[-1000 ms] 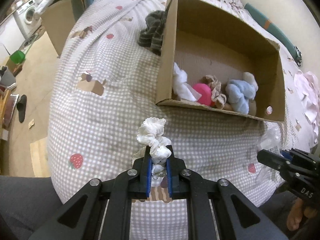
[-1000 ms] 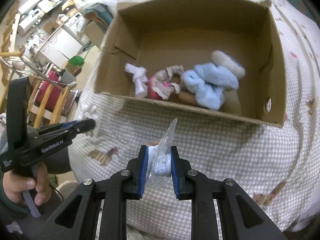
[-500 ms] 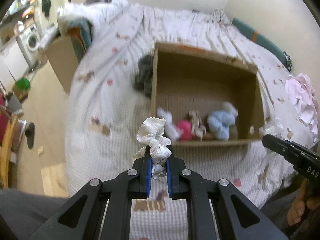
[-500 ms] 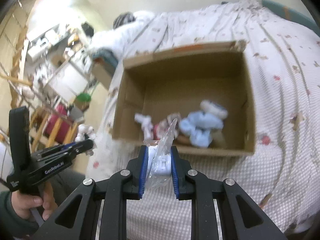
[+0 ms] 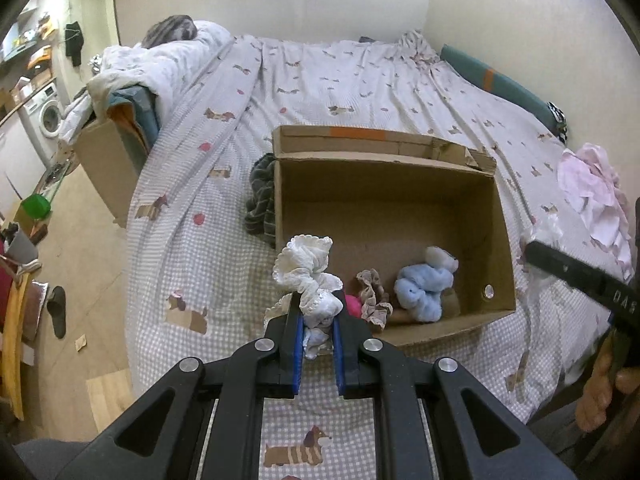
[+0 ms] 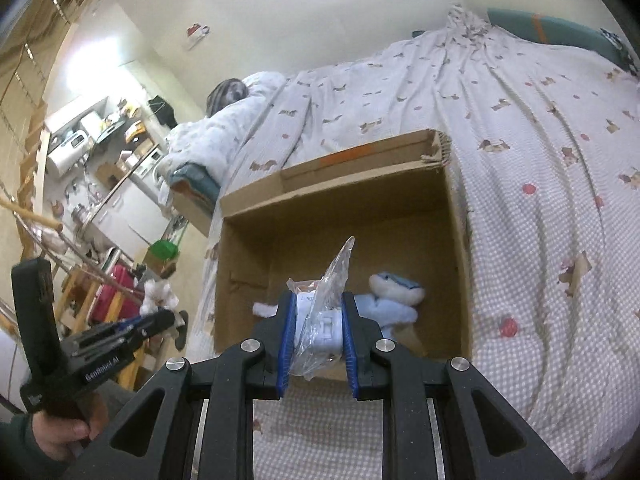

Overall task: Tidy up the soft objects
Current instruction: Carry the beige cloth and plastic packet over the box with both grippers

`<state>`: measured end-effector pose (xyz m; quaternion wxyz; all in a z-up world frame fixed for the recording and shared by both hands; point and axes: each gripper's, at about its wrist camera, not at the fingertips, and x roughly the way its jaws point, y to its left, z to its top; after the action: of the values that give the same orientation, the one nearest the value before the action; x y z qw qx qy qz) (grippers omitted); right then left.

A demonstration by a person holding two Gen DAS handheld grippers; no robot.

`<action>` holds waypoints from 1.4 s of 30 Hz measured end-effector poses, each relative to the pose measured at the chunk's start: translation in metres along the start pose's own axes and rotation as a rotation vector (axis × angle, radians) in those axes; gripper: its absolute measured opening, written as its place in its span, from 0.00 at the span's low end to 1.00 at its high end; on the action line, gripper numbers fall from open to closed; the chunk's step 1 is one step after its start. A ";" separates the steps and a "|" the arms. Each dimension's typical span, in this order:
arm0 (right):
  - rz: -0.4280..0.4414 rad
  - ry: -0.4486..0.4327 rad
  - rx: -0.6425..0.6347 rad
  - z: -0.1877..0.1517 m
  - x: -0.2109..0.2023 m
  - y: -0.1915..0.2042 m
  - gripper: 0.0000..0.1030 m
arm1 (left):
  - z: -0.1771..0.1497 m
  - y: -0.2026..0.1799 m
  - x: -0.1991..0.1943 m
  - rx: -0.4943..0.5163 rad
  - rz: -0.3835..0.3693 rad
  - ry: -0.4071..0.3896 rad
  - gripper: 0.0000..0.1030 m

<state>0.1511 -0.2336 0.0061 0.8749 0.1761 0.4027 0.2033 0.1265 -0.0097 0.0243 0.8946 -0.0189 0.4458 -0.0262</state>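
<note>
**Inspector:** Report the left gripper (image 5: 316, 334).

**Assistant:** Its jaws are drawn together and clamped on a white frilled cloth (image 5: 306, 276). The lower part of the cloth is pinched between the blue pads (image 5: 297, 350); the ruffled upper part stands free above them. In the left wrist view the cloth sits in front of the near left corner of the cardboard box (image 5: 496, 216).

**Inspector:** And the right gripper (image 6: 316, 342)?

**Assistant:** Its jaws are narrowly apart and clamped on a clear plastic packet (image 6: 322, 312) with a white item inside. A pointed end of the plastic sticks up past the pads. In the right wrist view the packet is in line with the near wall of the box.

**Inspector:** Where is the box, and what is in it?

**Assistant:** It stands open on the bed (image 5: 360, 80), on a checked cover with dog and strawberry prints. Along its near wall lie a light blue plush toy (image 5: 424, 288), a lace-trimmed scrunchie (image 5: 372, 292) and a pink item (image 5: 352, 304), largely hidden by the left gripper. The far part of the box floor is bare.

**Inspector:** Anything near the box?

**Assistant:** A dark striped cloth (image 5: 262, 200) touches its left wall. A pale pink garment (image 5: 596, 200) lies on the bed to the right, well apart from the box.
</note>
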 end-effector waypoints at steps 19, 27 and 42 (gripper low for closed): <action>-0.087 0.112 0.011 0.007 0.064 -0.009 0.23 | 0.025 -0.037 0.066 0.159 -0.082 -0.063 0.11; -0.135 0.218 0.042 -0.005 0.088 -0.020 0.23 | 0.017 -0.050 0.093 0.179 -0.095 0.002 0.11; -0.133 0.241 0.095 -0.007 0.094 -0.032 0.23 | 0.014 -0.045 0.104 0.120 -0.090 0.040 0.52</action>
<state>0.2087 -0.2128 -0.0728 0.8224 0.1646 0.5249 0.1452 0.1985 -0.0612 -0.0475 0.8829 0.0153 0.4599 -0.0936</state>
